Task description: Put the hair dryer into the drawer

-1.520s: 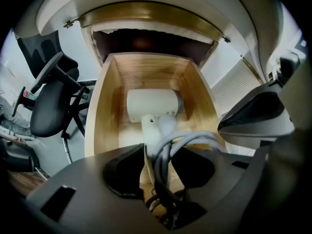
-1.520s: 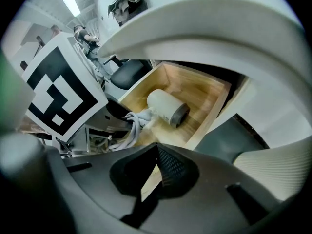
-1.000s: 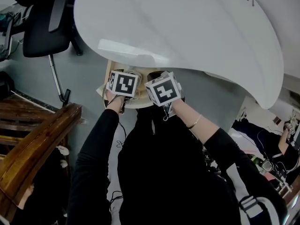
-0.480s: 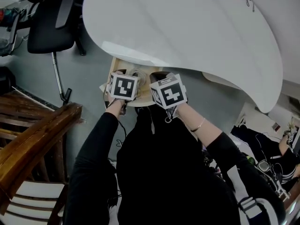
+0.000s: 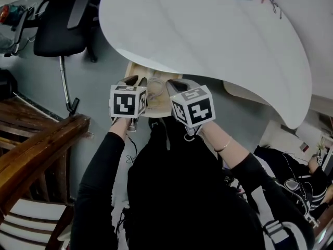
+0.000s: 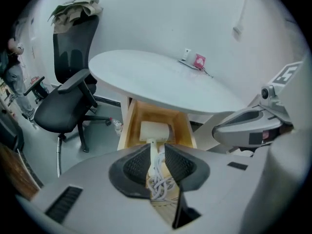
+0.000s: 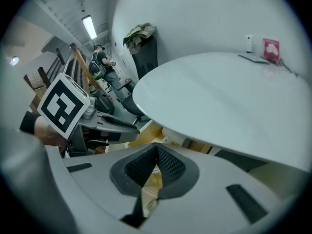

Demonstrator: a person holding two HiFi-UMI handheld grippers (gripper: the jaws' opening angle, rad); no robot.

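A person in black sleeves is bending over an open light wooden drawer (image 6: pixel 127 126) that is sticking out from beneath a white oval surface (image 6: pixel 161 79). A cream-white hair dryer (image 6: pixel 155 130) is lying inside the drawer. Its blocky head is resting toward the back, just under the edge of the surface, and its handle is pointing toward the person. Its white cord (image 6: pixel 159 186) is lying bundled in a loose coil at the near end of the drawer. The left gripper (image 6: pixel 157 150) is hovering above the drawer and pointing steeply down at it. Its jaws have just been closing but are standing apart with a narrow gap. The handle and the cord are showing through that gap from the drawer below, and the ribbed black pads are not pressing on anything. The right gripper (image 7: pixel 156 147) is hanging just beside the left one, also above the drawer. Its jaws are meeting at the tips, closed on nothing. In the head view the two marker cubes are sitting side by side in front of the person's chest, with the pale dryer showing between the two grippers. A small pink item (image 6: pixel 199 61) and a small white item (image 6: pixel 186 53) are sitting close together at the far edge of the surface. A black office chair (image 6: pixel 63 106) is standing on the grey floor to the left of the drawer.
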